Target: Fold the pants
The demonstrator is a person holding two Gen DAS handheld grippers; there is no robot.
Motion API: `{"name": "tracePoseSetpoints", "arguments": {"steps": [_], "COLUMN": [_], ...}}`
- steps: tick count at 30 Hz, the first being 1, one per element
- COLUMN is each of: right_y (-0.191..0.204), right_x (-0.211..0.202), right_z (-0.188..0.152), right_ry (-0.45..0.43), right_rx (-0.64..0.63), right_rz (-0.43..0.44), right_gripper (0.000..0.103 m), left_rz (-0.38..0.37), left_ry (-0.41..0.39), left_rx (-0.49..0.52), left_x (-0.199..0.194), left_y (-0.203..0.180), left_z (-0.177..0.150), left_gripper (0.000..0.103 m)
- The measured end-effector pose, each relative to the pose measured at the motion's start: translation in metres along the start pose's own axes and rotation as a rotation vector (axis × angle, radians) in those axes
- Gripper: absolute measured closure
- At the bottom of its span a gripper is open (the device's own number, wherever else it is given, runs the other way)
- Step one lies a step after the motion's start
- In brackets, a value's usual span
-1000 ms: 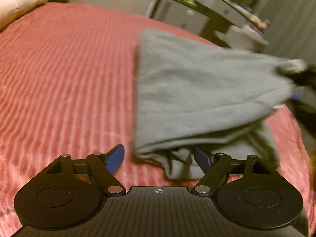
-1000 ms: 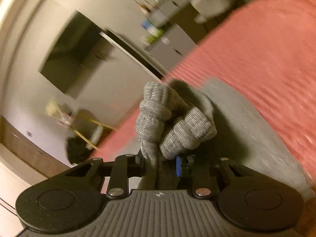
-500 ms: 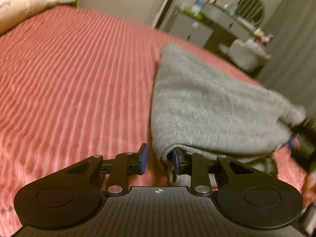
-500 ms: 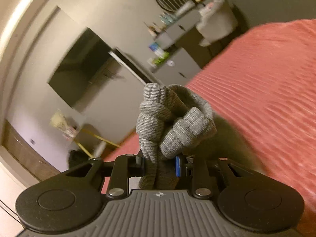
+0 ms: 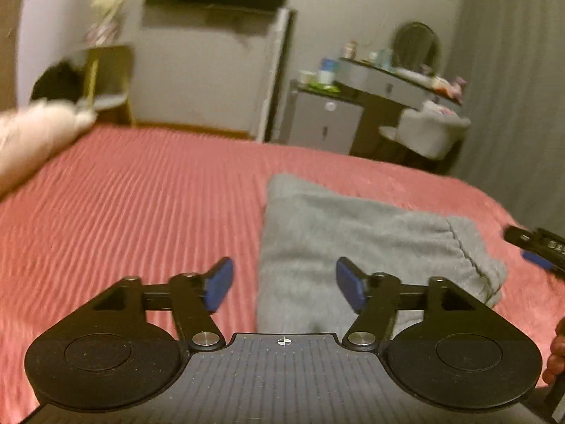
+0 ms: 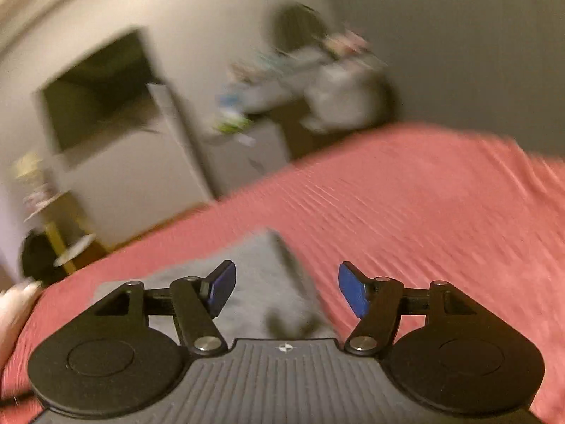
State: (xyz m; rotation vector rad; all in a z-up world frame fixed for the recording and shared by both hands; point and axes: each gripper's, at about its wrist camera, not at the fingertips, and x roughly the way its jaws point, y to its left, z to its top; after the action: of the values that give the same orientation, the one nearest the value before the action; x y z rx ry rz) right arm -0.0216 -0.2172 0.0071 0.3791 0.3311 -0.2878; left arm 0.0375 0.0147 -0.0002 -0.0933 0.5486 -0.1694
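Pants (image 5: 339,243) folded, lying on bed (image 5: 141,212), lower centre-right of my left view, running from straight folded edge at frame centre out to ribbed waistband at right. Left gripper (image 5: 284,284) hangs just above near edge of bundle, jaws wide apart, holding nothing, no cloth touching pads. Right gripper (image 6: 286,288) also above pants (image 6: 254,282), grey cloth showing low centre-left between jaws; jaws wide apart, empty. View blurred. Left nearer folded edge, right nearer waistband end. My guess: fold done or near done.

One pants (image 5: 353,233), two claws, left claw (image 5: 284,284), right claw (image 6: 285,288)
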Motion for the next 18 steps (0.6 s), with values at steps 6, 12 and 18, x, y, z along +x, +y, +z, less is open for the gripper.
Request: {"name": "tracePoseSetpoints", "arguments": {"steps": [6, 12, 18], "right_y": [0.022, 0.016, 0.043], "right_x": [0.047, 0.051, 0.062], "right_z": [-0.048, -0.059, -0.075], "right_ry": [0.165, 0.125, 0.078], "right_rx": [-0.213, -0.315, -0.436], "right_rz": [0.046, -0.003, -0.057], "right_gripper": [0.061, 0.077, 0.076], "left_rz": [0.029, 0.119, 0.138], "left_ry": [0.185, 0.242, 0.264], "left_rx": [0.077, 0.137, 0.134], "left_x": [0.081, 0.113, 0.128], "left_y": [-0.029, -0.034, -0.032], "left_z": [0.002, -0.011, -0.008], "left_gripper": [0.039, 0.036, 0.028]}}
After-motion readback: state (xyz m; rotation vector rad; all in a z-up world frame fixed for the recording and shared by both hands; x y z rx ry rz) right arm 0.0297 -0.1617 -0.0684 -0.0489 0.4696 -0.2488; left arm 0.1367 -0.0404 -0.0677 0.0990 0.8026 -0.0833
